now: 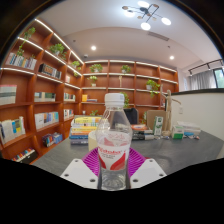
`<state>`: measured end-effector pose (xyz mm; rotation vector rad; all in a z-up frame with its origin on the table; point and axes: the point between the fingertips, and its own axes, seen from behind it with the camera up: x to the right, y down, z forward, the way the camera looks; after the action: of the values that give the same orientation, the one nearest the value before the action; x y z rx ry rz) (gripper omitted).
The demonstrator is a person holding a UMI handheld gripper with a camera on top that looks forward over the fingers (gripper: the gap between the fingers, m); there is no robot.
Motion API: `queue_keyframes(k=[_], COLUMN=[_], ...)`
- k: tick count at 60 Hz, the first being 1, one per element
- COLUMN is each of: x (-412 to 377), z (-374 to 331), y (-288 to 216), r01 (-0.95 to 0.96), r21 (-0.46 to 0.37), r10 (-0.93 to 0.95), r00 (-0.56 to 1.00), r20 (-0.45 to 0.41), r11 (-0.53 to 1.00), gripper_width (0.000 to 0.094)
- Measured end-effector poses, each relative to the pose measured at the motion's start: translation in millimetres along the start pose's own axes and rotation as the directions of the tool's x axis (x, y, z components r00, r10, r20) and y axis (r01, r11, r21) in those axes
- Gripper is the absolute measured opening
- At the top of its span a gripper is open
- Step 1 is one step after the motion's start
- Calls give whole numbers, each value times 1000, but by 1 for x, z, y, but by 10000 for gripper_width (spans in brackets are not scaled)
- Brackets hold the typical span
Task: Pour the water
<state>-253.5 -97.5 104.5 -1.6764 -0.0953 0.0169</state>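
A clear plastic water bottle [113, 135] with a white cap and a red-and-white label stands upright between my fingers, its base low between the magenta pads [93, 164]. My gripper [112, 172] has both pads pressed against the bottle's sides. The bottle appears lifted above the grey table [40, 162]. Water fills the lower part of the bottle.
Beyond the bottle the grey table holds stacked books [84, 127] and small items [160, 126] near its far edge. Wooden bookshelves [35, 95] line the left and back walls, with potted plants on top. A window with curtains [205, 78] is to the right.
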Motion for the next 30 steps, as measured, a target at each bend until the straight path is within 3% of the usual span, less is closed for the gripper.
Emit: queue_keyframes(k=[9,17,23,30], x=[1,39,80,113], z=[3,6,22,47], y=[1,-14,-25,-42], r01=[77,369,635,871], r21=[-19,-32,-82,-141], r10=[-77,-370,-640,-882], r00=[997,929,764,461], r20=[26,-18,-77,-101], r11=[997,929,768,471], gripper_width=[346,347,345,344])
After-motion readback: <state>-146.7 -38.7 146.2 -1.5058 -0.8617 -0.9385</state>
